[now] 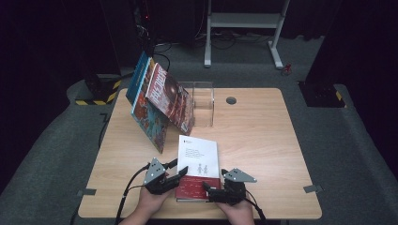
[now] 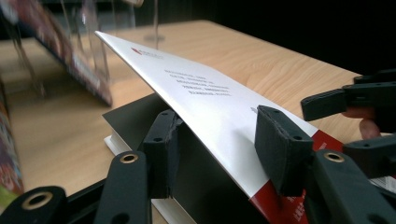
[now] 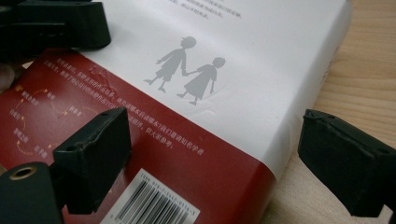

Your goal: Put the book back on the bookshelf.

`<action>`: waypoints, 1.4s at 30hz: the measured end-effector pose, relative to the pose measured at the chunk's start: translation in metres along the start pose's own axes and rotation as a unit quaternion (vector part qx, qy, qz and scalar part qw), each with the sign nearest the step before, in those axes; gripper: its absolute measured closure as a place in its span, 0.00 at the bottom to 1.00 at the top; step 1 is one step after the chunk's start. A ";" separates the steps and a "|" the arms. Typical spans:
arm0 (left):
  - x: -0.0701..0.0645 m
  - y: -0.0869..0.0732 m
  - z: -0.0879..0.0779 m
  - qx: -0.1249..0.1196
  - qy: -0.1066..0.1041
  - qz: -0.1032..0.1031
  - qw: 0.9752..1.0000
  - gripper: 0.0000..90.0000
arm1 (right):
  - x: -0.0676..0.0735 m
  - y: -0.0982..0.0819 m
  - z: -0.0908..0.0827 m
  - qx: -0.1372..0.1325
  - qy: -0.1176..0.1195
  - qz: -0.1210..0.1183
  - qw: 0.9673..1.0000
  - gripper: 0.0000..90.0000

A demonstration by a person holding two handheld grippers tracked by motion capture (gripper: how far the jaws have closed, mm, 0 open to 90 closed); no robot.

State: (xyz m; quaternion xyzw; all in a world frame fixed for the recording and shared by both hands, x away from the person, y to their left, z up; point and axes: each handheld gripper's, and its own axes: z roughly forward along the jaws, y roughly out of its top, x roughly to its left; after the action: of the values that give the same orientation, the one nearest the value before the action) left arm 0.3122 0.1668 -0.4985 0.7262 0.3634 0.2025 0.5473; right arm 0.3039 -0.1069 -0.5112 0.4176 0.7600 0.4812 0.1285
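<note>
A book with a white and red cover (image 1: 198, 159) lies flat near the table's front edge. My left gripper (image 1: 180, 167) reaches in from the book's left side. In the left gripper view the cover (image 2: 205, 102) is raised at a slant. One pad (image 2: 161, 144) sits under it and the other pad (image 2: 280, 149) lies on top, with a wide gap between the jaws (image 2: 222, 140), so nothing is pinched. My right gripper (image 1: 209, 187) is at the book's near right corner. Its jaws (image 3: 219, 158) stand open, one pad (image 3: 93, 154) over the red band and the other pad (image 3: 345, 163) over bare wood beside the spine.
Several colourful books (image 1: 162, 101) lean against a clear acrylic stand (image 1: 204, 105) at the back left of the table (image 1: 263, 140). A round cable hole (image 1: 231, 100) sits behind the stand. A white metal frame (image 1: 244, 28) stands on the floor beyond the table.
</note>
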 end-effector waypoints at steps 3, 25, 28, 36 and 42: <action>0.004 -0.002 0.001 0.002 -0.011 -0.017 1.000 0.57 | 0.000 0.000 0.001 0.003 0.001 0.002 1.000 0.11; 0.017 -0.001 0.003 0.053 -0.027 -0.074 0.995 0.53 | -0.005 -0.002 -0.001 0.005 -0.014 0.001 1.000 0.14; 0.012 -0.001 -0.003 0.062 0.035 -0.006 0.997 0.46 | -0.005 -0.002 -0.001 0.005 -0.014 0.000 1.000 0.15; 0.034 -0.006 0.003 0.115 -0.033 -0.108 0.987 0.44 | -0.003 -0.003 0.001 0.010 -0.014 -0.006 1.000 0.15; 0.039 -0.012 0.013 0.148 -0.062 -0.153 0.975 0.37 | -0.003 -0.003 0.001 0.010 -0.016 -0.004 1.000 0.15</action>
State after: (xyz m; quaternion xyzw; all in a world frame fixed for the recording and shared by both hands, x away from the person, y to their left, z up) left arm 0.3431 0.1896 -0.5184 0.7461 0.4612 0.0150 0.4799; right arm 0.3045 -0.1089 -0.5146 0.4230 0.7647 0.4661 0.1380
